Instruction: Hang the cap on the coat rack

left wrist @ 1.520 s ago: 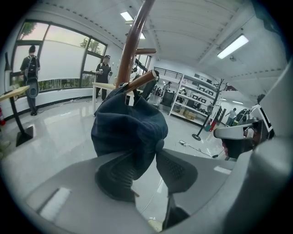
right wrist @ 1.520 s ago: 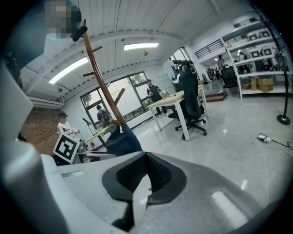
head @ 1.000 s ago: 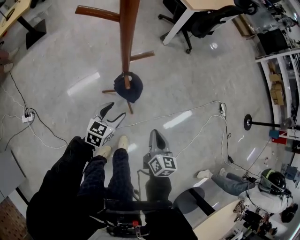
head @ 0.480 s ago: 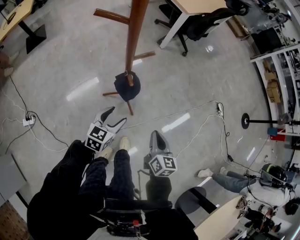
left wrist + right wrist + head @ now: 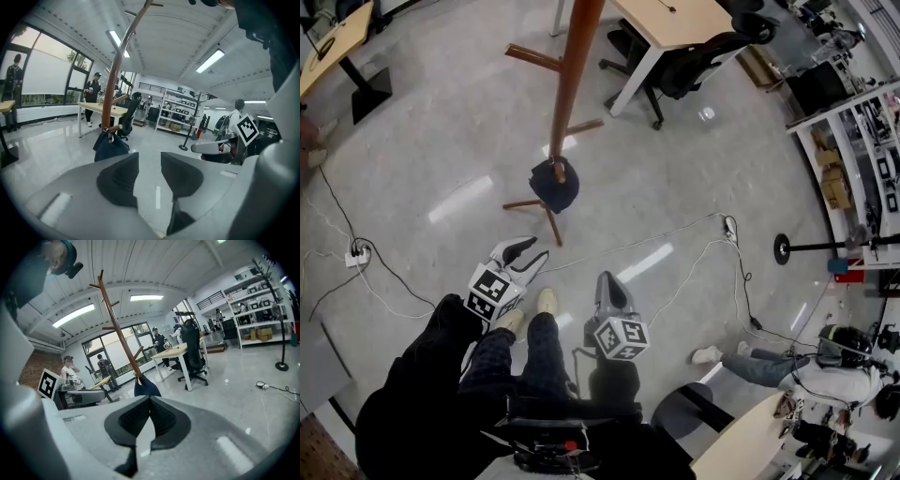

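Observation:
A dark navy cap [image 5: 555,185] hangs from a low peg of the wooden coat rack [image 5: 572,84]. No gripper touches it. My left gripper [image 5: 528,251] is below and left of the cap, a short way off. Its jaws have just been closing; a gap remains with nothing between them. In the left gripper view the cap [image 5: 108,145] hangs on the rack [image 5: 112,89] beyond the left gripper [image 5: 150,164]. My right gripper [image 5: 607,279] is shut and empty. In the right gripper view the cap [image 5: 146,387] shows just above the right gripper [image 5: 150,401].
A desk [image 5: 675,21] with black office chairs [image 5: 694,56] stands behind the rack. White cables [image 5: 675,248] and a power strip [image 5: 356,253] lie on the floor. A person [image 5: 797,361] sits on the floor at right, near shelving [image 5: 853,159] and a black floor stand [image 5: 783,248].
The left gripper has drawn back from the cap and its jaws have narrowed. The cap stays on its peg. The right gripper has barely shifted.

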Action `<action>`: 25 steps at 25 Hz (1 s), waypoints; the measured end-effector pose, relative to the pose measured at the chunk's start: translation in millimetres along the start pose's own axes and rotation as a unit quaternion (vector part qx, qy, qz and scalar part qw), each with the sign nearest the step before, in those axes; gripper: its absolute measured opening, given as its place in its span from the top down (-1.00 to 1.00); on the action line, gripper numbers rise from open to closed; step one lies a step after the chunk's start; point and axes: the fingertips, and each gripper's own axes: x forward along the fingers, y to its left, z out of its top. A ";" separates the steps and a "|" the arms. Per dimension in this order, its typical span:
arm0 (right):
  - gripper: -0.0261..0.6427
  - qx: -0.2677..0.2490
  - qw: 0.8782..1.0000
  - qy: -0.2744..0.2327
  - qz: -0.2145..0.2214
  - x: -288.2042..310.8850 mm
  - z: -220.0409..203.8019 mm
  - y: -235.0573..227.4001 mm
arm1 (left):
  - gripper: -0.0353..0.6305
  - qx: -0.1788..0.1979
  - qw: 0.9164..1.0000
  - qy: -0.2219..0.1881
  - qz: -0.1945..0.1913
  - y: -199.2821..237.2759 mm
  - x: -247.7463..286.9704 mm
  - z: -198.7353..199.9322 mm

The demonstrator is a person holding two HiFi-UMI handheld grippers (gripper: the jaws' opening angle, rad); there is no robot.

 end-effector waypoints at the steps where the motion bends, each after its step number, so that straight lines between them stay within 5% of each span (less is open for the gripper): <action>1: 0.91 -0.001 1.000 -0.002 -0.001 -1.4 2.3 1.0 | 0.43 0.001 1.000 -0.003 -0.001 -2.1 -2.1 3.3; 12: 0.91 -0.009 1.000 -0.026 0.004 -14.2 29.8 21.6 | 0.68 -0.014 0.999 -0.041 -0.004 -13.5 -25.7 43.4; 25: 0.91 -0.019 0.998 -0.062 0.005 -39.2 68.5 48.6 | 0.82 0.015 0.998 -0.062 -0.015 -34.5 -61.4 90.3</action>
